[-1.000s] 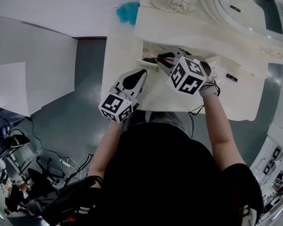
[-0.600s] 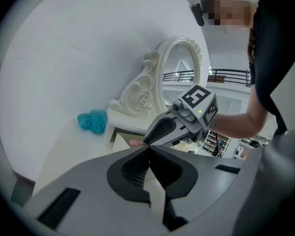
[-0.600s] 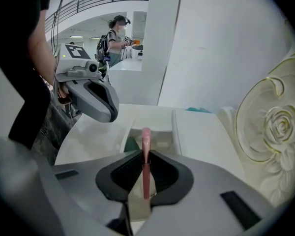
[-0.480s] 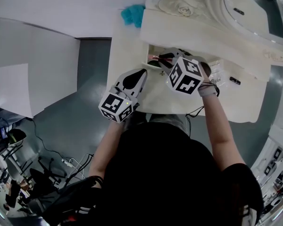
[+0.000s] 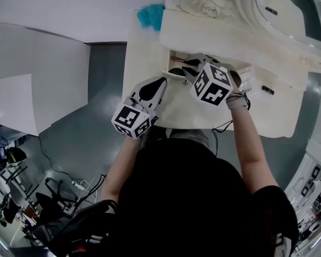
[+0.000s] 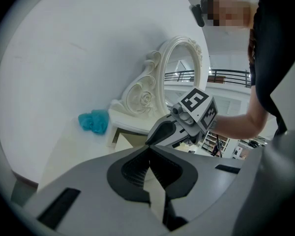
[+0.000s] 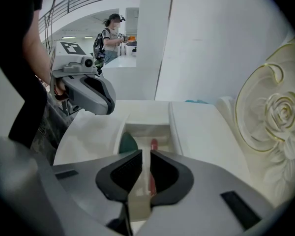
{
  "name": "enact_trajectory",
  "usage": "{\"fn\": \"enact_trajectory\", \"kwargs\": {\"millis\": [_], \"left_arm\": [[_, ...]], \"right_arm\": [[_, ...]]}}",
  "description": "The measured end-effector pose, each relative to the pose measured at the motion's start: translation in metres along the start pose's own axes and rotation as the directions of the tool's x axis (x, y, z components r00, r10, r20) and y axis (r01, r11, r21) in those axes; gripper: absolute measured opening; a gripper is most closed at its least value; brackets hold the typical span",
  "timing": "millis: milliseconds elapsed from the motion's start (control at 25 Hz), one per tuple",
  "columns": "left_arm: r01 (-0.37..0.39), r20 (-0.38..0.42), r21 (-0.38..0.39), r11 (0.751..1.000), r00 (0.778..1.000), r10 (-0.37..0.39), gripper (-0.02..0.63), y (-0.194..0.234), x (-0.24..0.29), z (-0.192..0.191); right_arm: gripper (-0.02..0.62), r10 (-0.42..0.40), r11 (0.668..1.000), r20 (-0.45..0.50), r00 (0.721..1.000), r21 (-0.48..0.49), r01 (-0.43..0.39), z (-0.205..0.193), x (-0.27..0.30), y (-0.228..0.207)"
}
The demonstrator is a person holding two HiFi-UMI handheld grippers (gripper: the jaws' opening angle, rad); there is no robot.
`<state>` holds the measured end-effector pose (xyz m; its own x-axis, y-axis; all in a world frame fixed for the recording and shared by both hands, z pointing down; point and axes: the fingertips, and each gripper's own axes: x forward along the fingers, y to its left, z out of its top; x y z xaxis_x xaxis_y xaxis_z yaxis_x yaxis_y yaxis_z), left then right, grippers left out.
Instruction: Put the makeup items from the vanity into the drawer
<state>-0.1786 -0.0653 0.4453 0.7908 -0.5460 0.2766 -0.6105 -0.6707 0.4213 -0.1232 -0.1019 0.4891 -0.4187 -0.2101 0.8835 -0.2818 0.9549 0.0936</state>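
The white vanity's drawer (image 5: 170,59) stands pulled out. Inside it lie a red stick (image 7: 153,144) and a dark green rounded item (image 7: 128,144). My right gripper (image 5: 188,64) hangs just over the drawer. In the right gripper view, my right gripper (image 7: 143,154) has its jaws a narrow slit apart. The drawer floor and the red stick show through that slit, and nothing is pressed between the pads. My left gripper (image 5: 161,81) hovers left of the drawer over the front ledge. It is shut and holds nothing (image 6: 148,151).
A teal puff (image 5: 150,14) lies on the ledge at the back left. The ornate mirror frame (image 5: 203,1) rises behind the drawer. A clear box (image 5: 247,79) and a small black item (image 5: 266,90) sit on the vanity top to the right. A person (image 7: 110,38) stands far off.
A pink stick showed at the right gripper's tips a second ago and is no longer seen there in the head view. Both grippers have barely shifted.
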Motion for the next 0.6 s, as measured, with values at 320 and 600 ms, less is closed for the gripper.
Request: {"fn": "enact_trajectory", "kwargs": {"millis": [320,600], "left_arm": [[0.011,0.001,0.003,1.000,1.000,-0.011,0.014,-0.002,0.000,0.001],[0.029,-0.006,0.009,1.000,1.000,-0.029,0.014,-0.009,0.002,0.000]], "right_arm": [[0.060,-0.017,1.000,0.003,1.000,0.005,0.017,-0.002,-0.005,0.001],[0.058,-0.051,0.997,0.062,0.997,0.061,0.047,0.001,-0.021,0.001]]}}
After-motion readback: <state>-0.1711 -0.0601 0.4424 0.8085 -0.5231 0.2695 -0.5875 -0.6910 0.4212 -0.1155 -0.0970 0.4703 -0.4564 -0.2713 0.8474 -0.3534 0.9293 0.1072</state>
